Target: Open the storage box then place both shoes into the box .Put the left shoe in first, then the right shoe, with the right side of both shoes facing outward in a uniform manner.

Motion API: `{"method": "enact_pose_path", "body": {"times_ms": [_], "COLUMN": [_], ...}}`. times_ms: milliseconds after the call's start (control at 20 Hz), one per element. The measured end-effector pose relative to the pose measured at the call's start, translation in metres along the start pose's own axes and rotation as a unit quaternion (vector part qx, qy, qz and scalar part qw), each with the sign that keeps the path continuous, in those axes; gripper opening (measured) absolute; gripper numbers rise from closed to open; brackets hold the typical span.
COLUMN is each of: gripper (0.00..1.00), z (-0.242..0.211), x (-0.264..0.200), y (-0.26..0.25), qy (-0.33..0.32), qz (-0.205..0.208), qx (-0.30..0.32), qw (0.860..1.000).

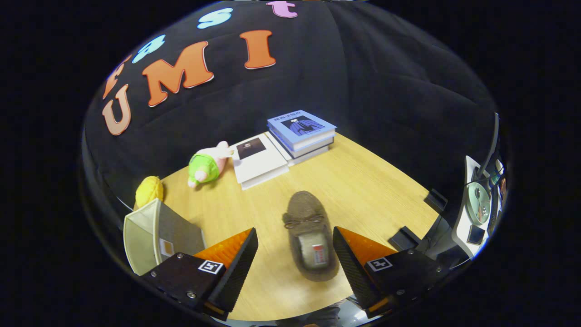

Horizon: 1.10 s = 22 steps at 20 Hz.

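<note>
Gripper (295,254) spread wide, holding nothing. Brown moccasin shoe (311,240) lies on wooden surface (363,181) between fingers, nearer right one, contact unclear. Storage box (150,236) beside left finger.

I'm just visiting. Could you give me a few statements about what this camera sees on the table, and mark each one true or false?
1. A brown slipper lies between the open fingers of the hand-held gripper. True.
2. The fingers are clamped on the slipper. False: they stand apart on either side, not pressing it.
3. A green and pink plush toy lies beside the white book. True.
4. The blue book lies alone on the table. False: it tops a stack of books.
</note>
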<state>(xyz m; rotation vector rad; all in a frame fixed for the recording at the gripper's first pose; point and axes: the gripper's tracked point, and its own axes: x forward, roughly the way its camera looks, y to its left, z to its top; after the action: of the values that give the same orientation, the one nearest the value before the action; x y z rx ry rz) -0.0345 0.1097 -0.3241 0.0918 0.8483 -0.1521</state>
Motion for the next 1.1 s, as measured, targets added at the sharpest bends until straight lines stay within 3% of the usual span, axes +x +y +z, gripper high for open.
{"method": "enact_pose_path", "body": {"times_ms": [250,550,850,1050,1100], "gripper": [0.99,0.95,0.67,0.36,0.23], "z": [-0.028,-0.056,-0.063,-0.072,-0.069], "x": [0.028,0.054,0.085,0.098,0.103], "y": [-0.045,-0.048,-0.039,-0.041,-0.045], "qy": [0.036,0.079,0.094,0.109,0.104], "qz": [-0.021,0.001,0.016,0.019,0.011], "qx": [0.008,0.008,0.015,0.052,0.066], "qw": [0.999,0.997,0.995,0.992,0.992]}}
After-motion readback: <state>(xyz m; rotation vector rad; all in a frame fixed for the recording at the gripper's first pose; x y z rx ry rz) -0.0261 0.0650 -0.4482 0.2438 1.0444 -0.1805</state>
